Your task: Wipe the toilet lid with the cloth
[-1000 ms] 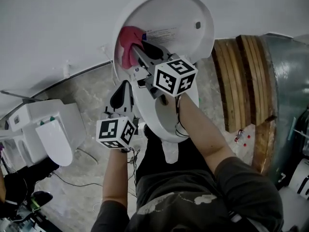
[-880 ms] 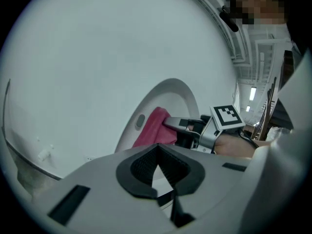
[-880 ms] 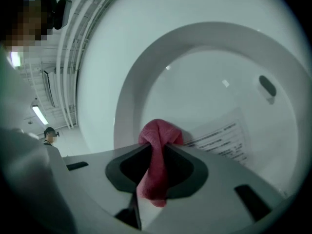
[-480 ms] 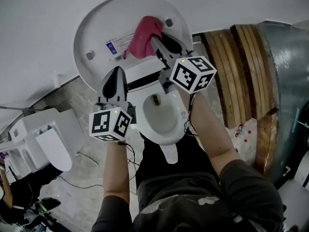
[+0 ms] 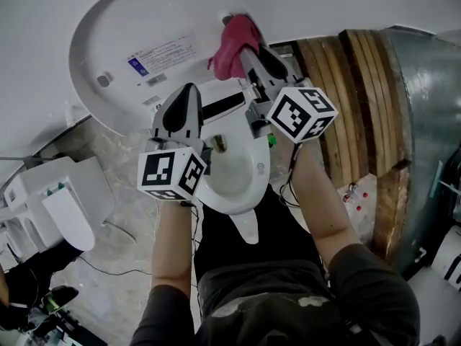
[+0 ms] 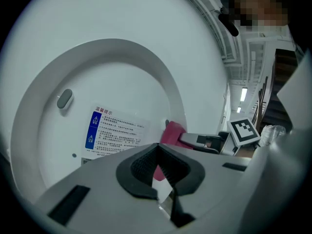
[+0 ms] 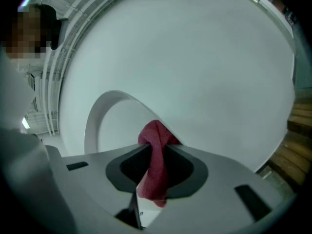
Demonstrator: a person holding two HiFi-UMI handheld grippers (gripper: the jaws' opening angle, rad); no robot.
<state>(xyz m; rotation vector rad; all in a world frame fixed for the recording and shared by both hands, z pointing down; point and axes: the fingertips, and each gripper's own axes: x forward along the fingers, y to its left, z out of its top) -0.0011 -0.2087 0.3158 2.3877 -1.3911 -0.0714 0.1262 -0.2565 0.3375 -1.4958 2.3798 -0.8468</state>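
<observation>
Sticker (image 6: 116,130) on toilet lid (image 6: 122,82): heading 温馨提示; small print unreadable.

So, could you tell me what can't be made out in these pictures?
- Whether the cloth touches the lid: in the right gripper view, the bunched cloth itself hides it.
- Print on the label: left gripper and head views, too small.
- The toilet bowl: head view, partly covered by the left hand-held gripper.

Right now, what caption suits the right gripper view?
The right tongs clamp a red cloth at the edge of the raised toilet lid.
</observation>
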